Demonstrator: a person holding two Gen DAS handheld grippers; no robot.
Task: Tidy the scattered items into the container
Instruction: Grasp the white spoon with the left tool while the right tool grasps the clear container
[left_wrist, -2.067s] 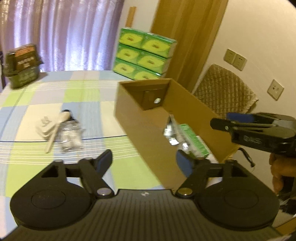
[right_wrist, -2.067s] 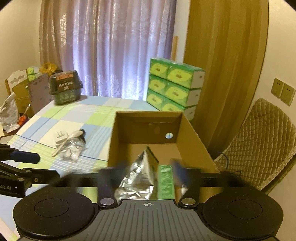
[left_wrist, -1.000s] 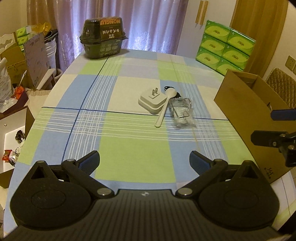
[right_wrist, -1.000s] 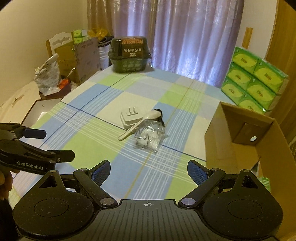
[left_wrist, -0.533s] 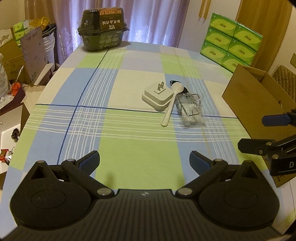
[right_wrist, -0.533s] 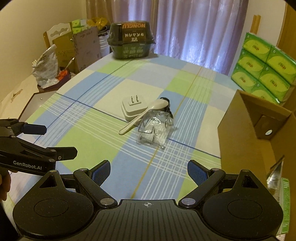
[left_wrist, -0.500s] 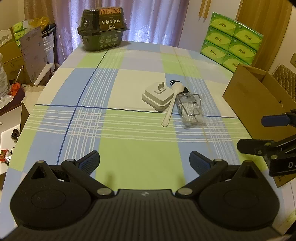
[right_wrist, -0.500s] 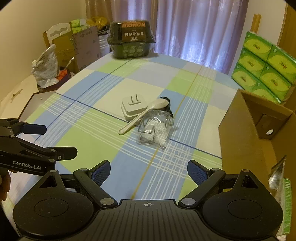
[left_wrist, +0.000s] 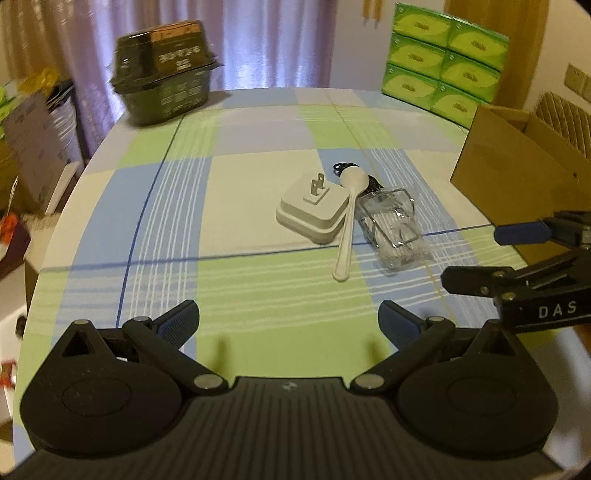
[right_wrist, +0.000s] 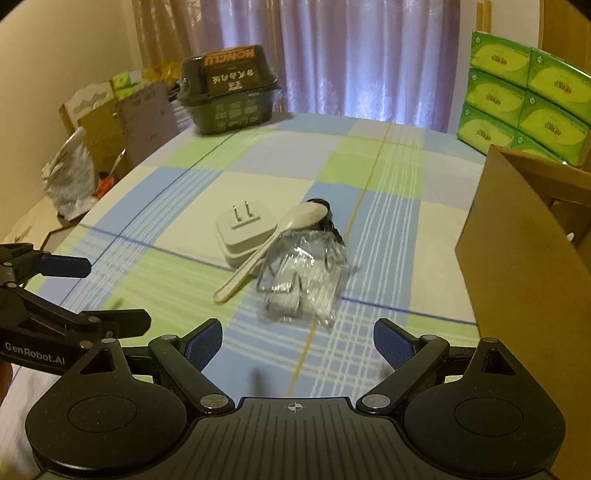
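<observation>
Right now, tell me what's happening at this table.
A person holds two grippers over a checked tablecloth, tidying loose items into the cardboard box at the right. The left gripper and right gripper are both open and empty. A small pile sits untouched mid-table: a white plug adapter, a white spoon leaning across it, and a clear plastic packet beside them, with something small and black behind.

Mostly plastic and cardboard on my feeds

I see a matt white plastic plug adapter (left_wrist: 314, 213), a smooth plastic spoon (left_wrist: 349, 218), a crinkly clear glossy bag (right_wrist: 303, 278), a matt brown cardboard box (right_wrist: 517, 266) (raw edges), a woven checked tablecloth (left_wrist: 236, 177) and film-wrapped tissue packs (left_wrist: 443, 55).
</observation>
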